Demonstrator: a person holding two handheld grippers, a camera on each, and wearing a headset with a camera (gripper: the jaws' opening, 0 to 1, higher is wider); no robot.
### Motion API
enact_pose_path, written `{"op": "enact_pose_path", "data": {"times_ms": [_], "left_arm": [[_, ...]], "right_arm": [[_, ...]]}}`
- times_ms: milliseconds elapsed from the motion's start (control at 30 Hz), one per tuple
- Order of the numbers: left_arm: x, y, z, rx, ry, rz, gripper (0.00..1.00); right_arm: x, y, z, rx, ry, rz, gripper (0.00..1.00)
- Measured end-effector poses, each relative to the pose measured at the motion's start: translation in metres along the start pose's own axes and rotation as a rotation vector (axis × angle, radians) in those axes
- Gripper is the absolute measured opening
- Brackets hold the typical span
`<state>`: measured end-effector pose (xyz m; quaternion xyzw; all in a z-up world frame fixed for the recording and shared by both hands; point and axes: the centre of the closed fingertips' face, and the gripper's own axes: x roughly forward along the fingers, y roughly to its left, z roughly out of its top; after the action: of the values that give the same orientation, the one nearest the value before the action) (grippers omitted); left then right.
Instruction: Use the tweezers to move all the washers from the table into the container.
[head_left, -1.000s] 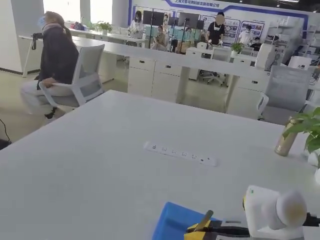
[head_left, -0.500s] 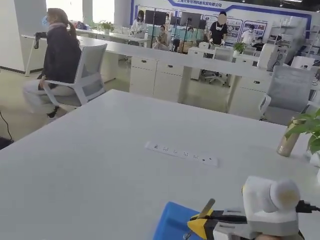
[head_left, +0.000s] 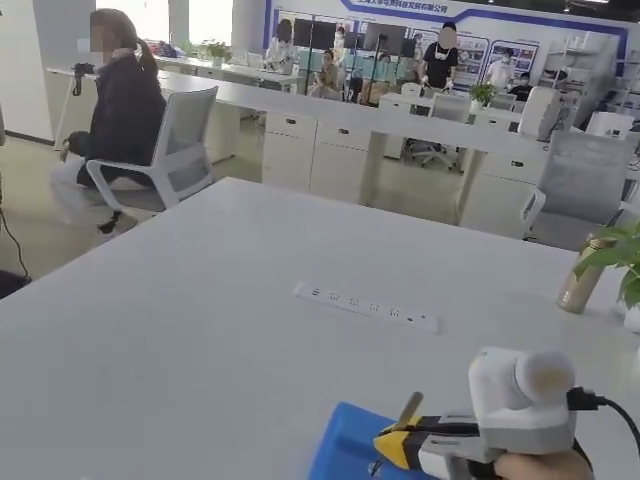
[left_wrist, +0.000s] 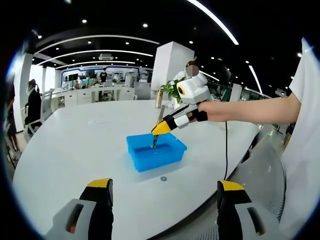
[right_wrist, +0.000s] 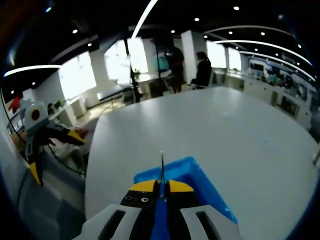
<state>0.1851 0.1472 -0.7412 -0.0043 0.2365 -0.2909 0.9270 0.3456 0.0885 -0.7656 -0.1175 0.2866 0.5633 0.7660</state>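
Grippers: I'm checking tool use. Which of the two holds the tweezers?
The right gripper, jaws shut on the tweezers above the blue container; the left gripper has its jaws wide apart and holds nothing.

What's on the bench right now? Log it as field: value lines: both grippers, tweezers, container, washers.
left gripper: open, holding nothing, jaws wide apart
right gripper: shut on the tweezers
tweezers: tips pointing down into the container
container: blue, open-topped, on the white table
washer: one lying on the table, just outside the container wall that faces the left gripper
container contents: too small to tell
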Motion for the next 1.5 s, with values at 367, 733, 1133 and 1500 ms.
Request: {"op": "enact_pose_path", "data": {"times_ms": [367, 733, 1133, 1500], "left_arm": [[0.001, 0.001, 0.002, -0.003, -0.001, -0.012, 0.87], [0.000, 0.003, 0.001, -0.015, -0.011, -0.009, 0.87], [-0.003, 0.006, 0.000, -0.021, -0.011, 0.008, 0.87], [-0.002, 0.003, -0.001, -0.023, -0.007, 0.009, 0.87]], "right_arm": [[0.008, -0.013, -0.013, 0.035, 0.034, -0.025, 0.03], [0.023, -0.023, -0.026, 0.079, 0.081, -0.032, 0.03], [0.029, -0.023, -0.032, 0.076, 0.108, -0.030, 0.03], [0.029, -0.017, -0.036, 0.053, 0.124, -0.041, 0.03]]}}
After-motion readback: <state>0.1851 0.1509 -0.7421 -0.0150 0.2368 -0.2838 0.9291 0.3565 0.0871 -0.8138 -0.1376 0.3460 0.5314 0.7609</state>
